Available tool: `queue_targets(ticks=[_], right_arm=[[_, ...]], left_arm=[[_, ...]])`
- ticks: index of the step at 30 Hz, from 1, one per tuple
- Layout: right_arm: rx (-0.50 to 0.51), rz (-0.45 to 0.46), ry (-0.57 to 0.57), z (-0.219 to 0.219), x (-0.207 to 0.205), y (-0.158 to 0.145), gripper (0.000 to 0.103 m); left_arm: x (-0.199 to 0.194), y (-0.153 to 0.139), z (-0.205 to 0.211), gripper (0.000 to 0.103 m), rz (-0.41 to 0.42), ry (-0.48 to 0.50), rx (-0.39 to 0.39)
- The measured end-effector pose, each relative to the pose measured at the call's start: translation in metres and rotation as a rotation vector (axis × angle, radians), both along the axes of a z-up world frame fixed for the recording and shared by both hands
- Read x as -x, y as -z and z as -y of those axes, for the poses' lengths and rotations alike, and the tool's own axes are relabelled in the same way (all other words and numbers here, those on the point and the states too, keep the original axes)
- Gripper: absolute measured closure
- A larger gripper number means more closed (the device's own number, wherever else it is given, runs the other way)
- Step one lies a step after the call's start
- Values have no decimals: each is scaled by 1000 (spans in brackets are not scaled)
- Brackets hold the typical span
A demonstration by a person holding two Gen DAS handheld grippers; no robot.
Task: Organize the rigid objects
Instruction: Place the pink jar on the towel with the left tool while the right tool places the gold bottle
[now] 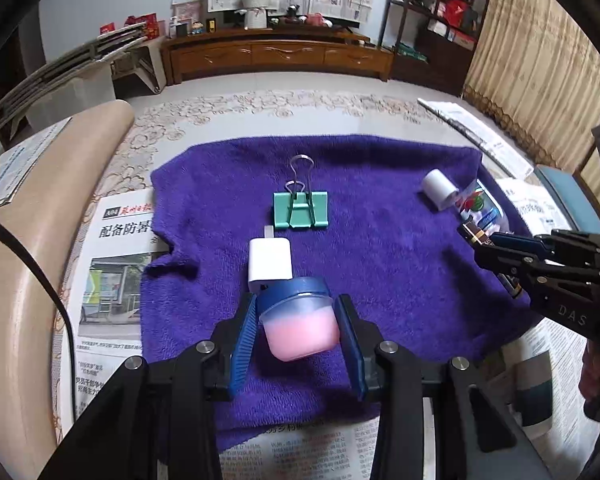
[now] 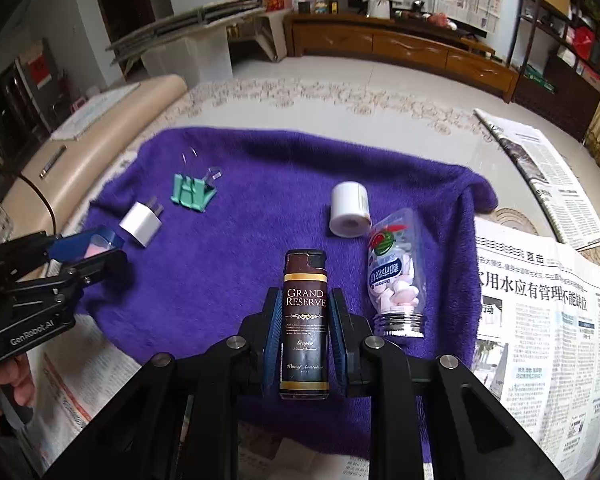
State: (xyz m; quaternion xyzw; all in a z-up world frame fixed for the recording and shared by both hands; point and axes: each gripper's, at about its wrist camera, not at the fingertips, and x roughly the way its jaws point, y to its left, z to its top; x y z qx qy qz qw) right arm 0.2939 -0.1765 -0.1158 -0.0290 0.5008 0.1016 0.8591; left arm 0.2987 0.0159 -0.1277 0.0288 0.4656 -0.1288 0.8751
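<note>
Left fingers (image 1: 242, 340) clamped on pink cream jar (image 1: 298, 322), one blue pad on each side of jar body, blue lid pointing away from camera. Left gripper (image 1: 296, 340) hovering over purple towel (image 1: 380, 272). Just beyond fingertips: white charger plug (image 1: 270, 260), lying flat, near jar lid; touching or not, cannot tell. Farther ahead of fingers, past plug: green binder clip (image 1: 300, 210), wire handles up and away. Far right of fingers: white paper roll (image 1: 440, 190) and clear pill bottle (image 1: 482, 206), side by side near towel edge.

Right fingers (image 2: 274, 336) closed on dark lighter (image 2: 305, 322), label "GRAND RESERVE" facing camera, pads pressing both long sides, top end sticking out past fingertips. Right gripper (image 2: 305, 336) over near part of towel. Just right of fingers: pill bottle on its side, silver cap toward camera, pink-white tablets inside. Ahead and slightly right of fingertips: paper roll, lying down, close to far end of bottle. Well left and ahead: binder clip and charger plug, near each other, apart. Left gripper seen at far left edge in right wrist view, jar between pads, hand (image 2: 4, 384) below it.

Newspaper (image 2: 540, 320) spread around towel on right, left and near sides. Beige sofa arm (image 1: 24, 260) at left of left fingers.
</note>
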Motion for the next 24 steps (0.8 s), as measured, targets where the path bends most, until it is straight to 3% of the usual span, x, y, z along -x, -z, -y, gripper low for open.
queue_targets(ticks=[11, 24], right_arm=[[51, -59, -54, -10, -7, 23, 80], [94, -54, -134, -14, -6, 28, 79]], left_arm=[[-9, 19, 5, 65, -58, 39, -50], [-9, 20, 10, 64, -50, 83, -99]])
